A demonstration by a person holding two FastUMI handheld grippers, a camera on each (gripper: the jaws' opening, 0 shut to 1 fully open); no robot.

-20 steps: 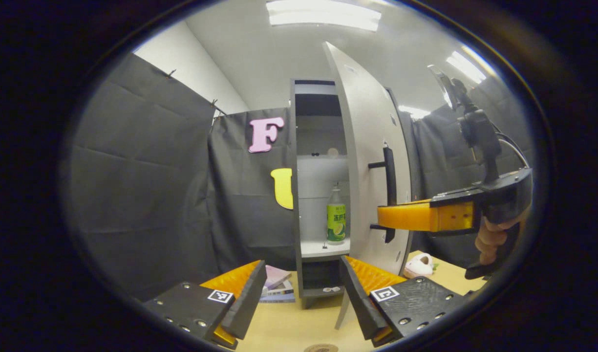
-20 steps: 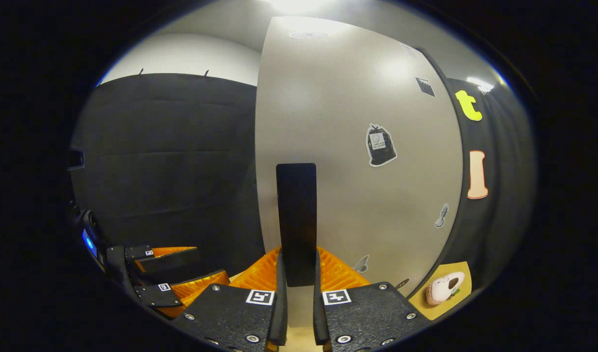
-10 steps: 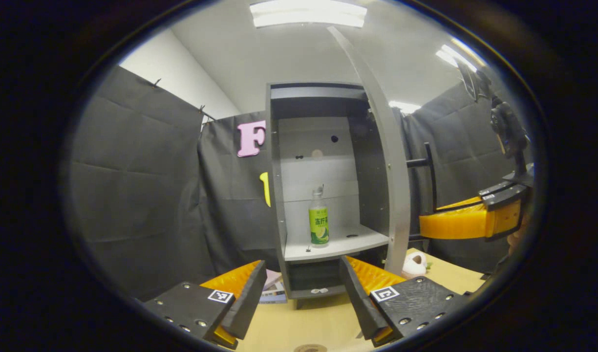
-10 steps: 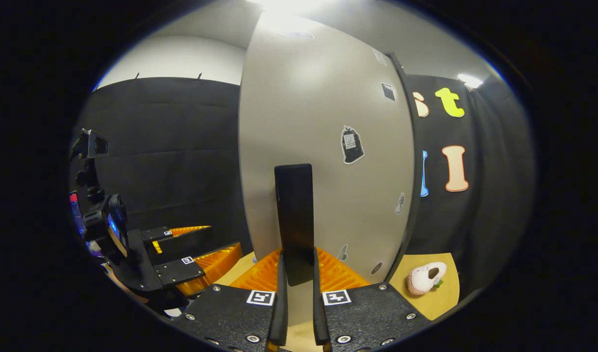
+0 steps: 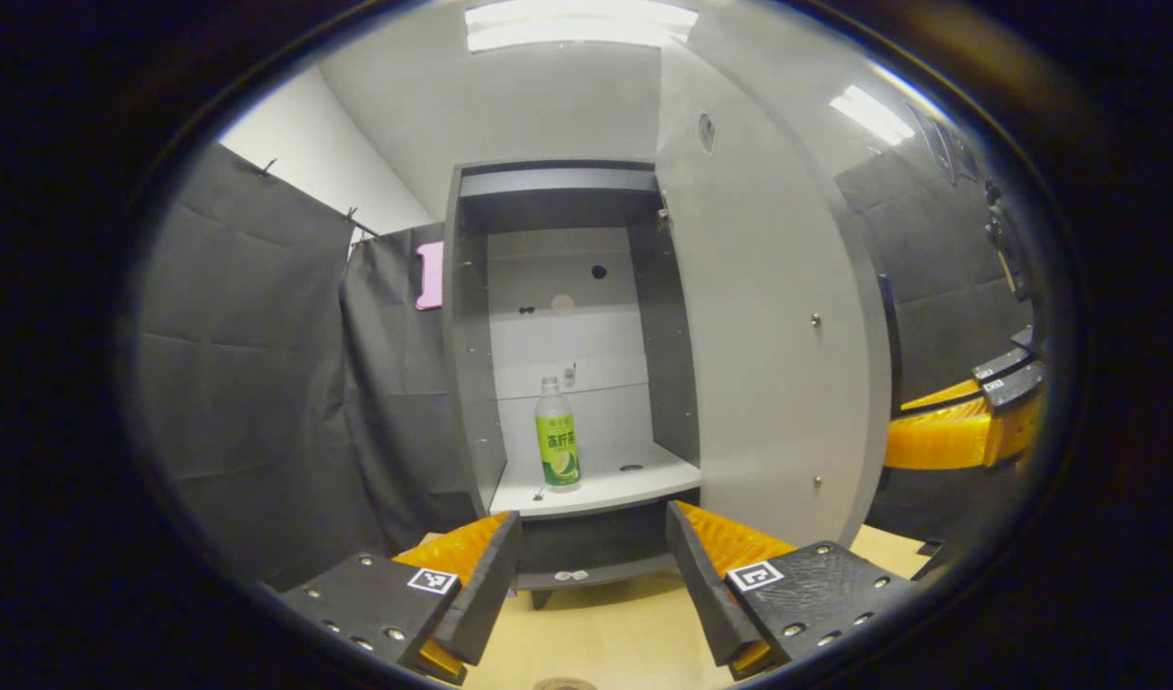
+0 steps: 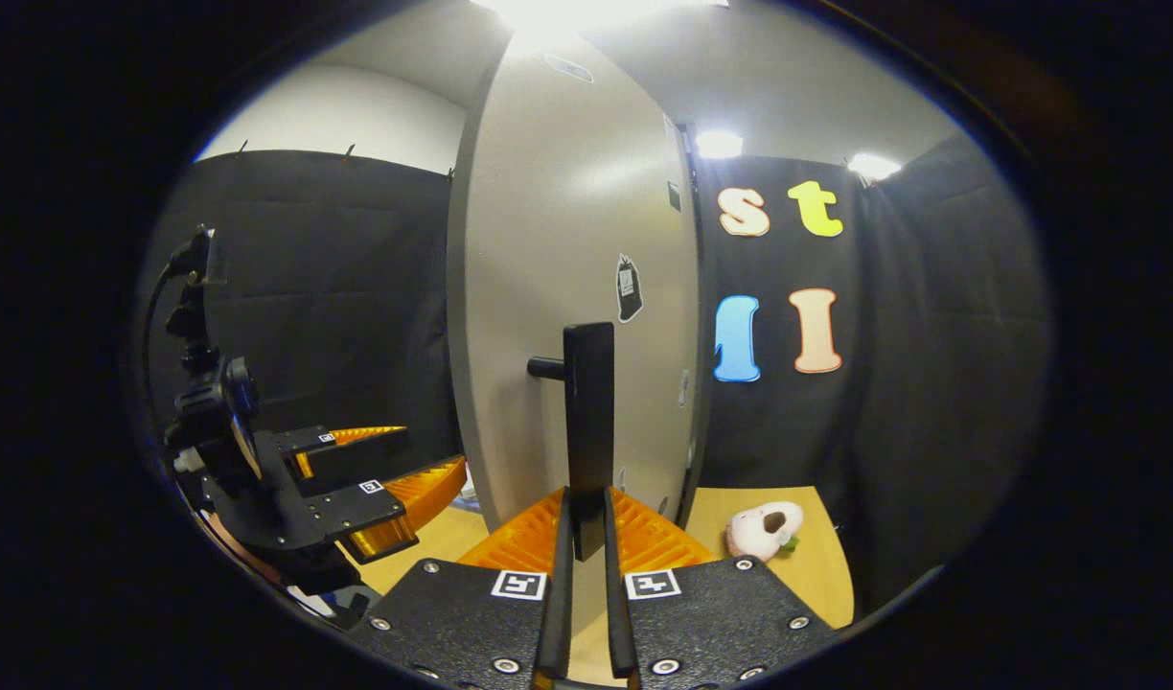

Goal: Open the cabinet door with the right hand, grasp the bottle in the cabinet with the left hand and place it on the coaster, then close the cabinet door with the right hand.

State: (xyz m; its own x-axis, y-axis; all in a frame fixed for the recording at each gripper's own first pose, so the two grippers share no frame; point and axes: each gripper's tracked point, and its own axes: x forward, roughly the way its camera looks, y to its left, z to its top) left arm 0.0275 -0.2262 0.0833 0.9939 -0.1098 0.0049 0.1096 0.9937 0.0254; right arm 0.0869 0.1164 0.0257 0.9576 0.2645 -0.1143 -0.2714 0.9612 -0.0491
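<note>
Since a second ago the cabinet door (image 5: 769, 316) has swung from part-way across the opening to wide open. In the left gripper view its inner face now stands to the right of the cabinet (image 5: 567, 345), and the whole shelf space is exposed. The left gripper (image 5: 586, 565) has come round to face the opening squarely.

Count: one bottle (image 5: 557, 433), two grippers, one door handle (image 6: 588, 431), one plush toy (image 6: 764, 530). A round brown edge, maybe the coaster (image 5: 564, 684), peeks in at the very bottom of the left gripper view; too little shows to be sure.

The bottle stands upright on the light shelf (image 5: 596, 489), left of centre and toward the back, well clear of both side walls. Open shelf lies to its right and in front. Bare wooden tabletop (image 5: 606, 632) runs between the left gripper and the cabinet foot.

Left gripper: fingers spread wide, nothing between them, well short of the shelf edge. It also shows at lower left in the right gripper view (image 6: 380, 479).

Right gripper (image 6: 586, 546): fingers drawn narrow and pressed on either side of the handle's lower end; the handle bar rises straight up between them. In the left gripper view it (image 5: 941, 436) sits past the door's far edge.

The plush toy lies on the table by the door's hinge side.
</note>
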